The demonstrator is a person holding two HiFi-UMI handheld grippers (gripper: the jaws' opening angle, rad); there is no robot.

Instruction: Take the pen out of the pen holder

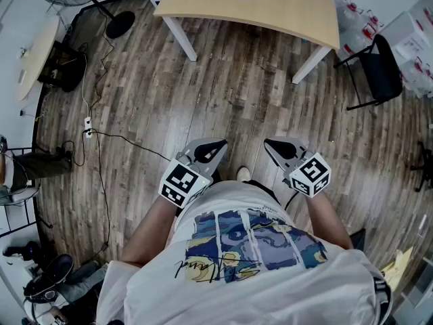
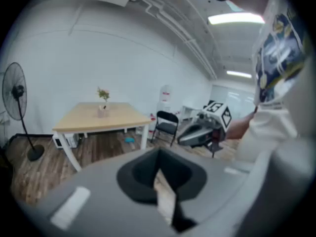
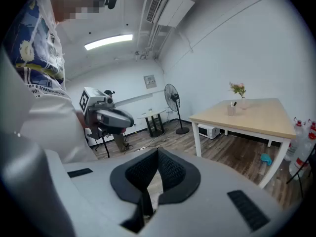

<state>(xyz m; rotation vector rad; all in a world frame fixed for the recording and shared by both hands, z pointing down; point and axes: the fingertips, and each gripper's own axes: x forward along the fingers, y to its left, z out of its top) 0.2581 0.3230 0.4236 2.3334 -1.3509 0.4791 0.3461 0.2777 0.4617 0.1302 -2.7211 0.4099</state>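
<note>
Head view shows the 2 grippers held low in front of the person's torso, well short of the table (image 1: 270,5), so I judge the reach for the pen has not yet begun. The left gripper (image 1: 215,145) and the right gripper (image 1: 272,145) sit side by side, both tilted a little downward over the floor on the near side of the table. That looks like a carrying pose, not a reaching one. Each has its jaws pressed together with nothing between them, probably kept closed because nothing is within reach to grasp.

The pen holder (image 3: 230,110) stands upright on the table top, toward the table's far edge, with its mouth facing up. That position suits a lift straight up and out. The pen (image 3: 234,103) is inside it, with a dark tip poking above the rim. Whether more than 1 pen is in there is too small to tell. Just beside the holder on the table stands a small vase (image 3: 242,102) holding a sprig of flowers, close enough that a wide approach could knock it.
</note>
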